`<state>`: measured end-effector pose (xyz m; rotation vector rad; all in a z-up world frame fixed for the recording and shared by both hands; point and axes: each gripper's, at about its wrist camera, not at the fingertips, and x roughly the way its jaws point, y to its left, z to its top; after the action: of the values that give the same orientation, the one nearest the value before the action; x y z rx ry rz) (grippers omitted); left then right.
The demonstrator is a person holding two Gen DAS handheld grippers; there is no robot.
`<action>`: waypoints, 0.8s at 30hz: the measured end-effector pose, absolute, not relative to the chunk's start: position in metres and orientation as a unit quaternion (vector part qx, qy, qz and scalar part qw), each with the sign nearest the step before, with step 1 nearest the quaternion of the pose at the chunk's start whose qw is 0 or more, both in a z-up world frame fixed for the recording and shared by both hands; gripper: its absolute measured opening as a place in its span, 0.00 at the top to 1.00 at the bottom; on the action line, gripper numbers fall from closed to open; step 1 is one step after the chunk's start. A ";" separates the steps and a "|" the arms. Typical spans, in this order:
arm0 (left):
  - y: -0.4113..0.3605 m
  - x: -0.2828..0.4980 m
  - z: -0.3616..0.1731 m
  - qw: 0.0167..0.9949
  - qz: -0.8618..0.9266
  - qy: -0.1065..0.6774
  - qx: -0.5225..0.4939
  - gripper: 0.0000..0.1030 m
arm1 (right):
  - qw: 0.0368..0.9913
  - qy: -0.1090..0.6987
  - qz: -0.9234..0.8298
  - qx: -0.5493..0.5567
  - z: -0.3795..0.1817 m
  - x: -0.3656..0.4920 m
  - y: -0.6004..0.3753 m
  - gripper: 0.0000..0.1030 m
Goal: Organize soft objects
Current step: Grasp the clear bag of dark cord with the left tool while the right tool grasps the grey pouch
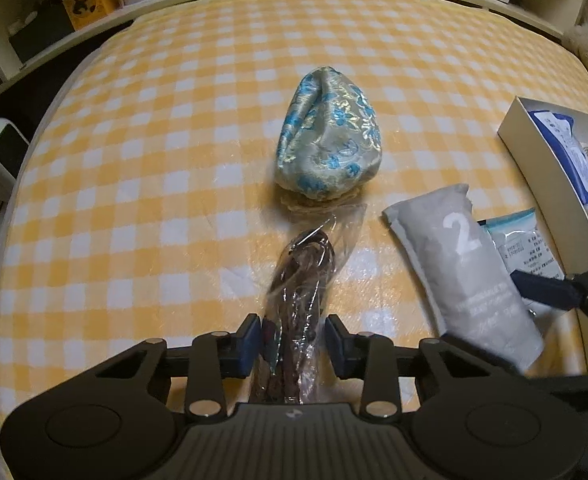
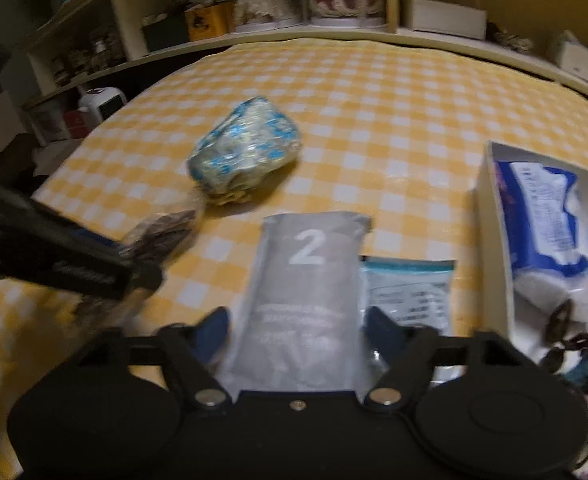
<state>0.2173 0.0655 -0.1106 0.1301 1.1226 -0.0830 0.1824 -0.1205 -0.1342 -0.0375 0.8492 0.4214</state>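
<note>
Checked cloth [image 1: 141, 160]: a yellow-and-white spread lay under both pairs of jaws and ran far ahead of them.
Box [image 2: 490, 184]: an open, pale-walled carton sat to the right of the right jaws, holding a blue-and-white packet [image 2: 542, 216].
Brocade pouch [image 1: 328, 136]: a blue-flowered, silvery pouch sat ahead of the left jaws, past the tip of the wrapped bundle, its long axis running away from them and its narrow gathered end farthest off.
Grey pack [image 2: 306, 300]: a soft grey pack printed with a white 2 lay between the right jaws, its long axis in line with the fingers, the numbered end pointing away.
Wrapped bundle [image 1: 298, 300]: a dark brown bundle in clear film lay between the left jaws, long axis along the fingers, its loose film end pointing toward the pouch.
Flat sachet [image 2: 410, 292]: a small blue-topped sachet lay just right of the grey pack.
Left gripper [image 1: 294, 338]: jaws narrowed around the bundle; the left pad met the film, the right pad looked just clear.
Right gripper [image 2: 298, 332]: jaws spread on either side of the grey pack, pads at its edges; contact could not be told through the blur.
</note>
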 end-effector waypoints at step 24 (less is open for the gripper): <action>0.056 0.189 -0.090 0.885 -0.027 0.461 -0.063 0.72 | 0.895 0.382 0.226 0.041 -0.105 0.166 -0.151 0.61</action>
<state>0.1885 0.0559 -0.0901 -0.1312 0.9593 -0.0563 0.1656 -0.1507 -0.1051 0.0841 0.7928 0.4692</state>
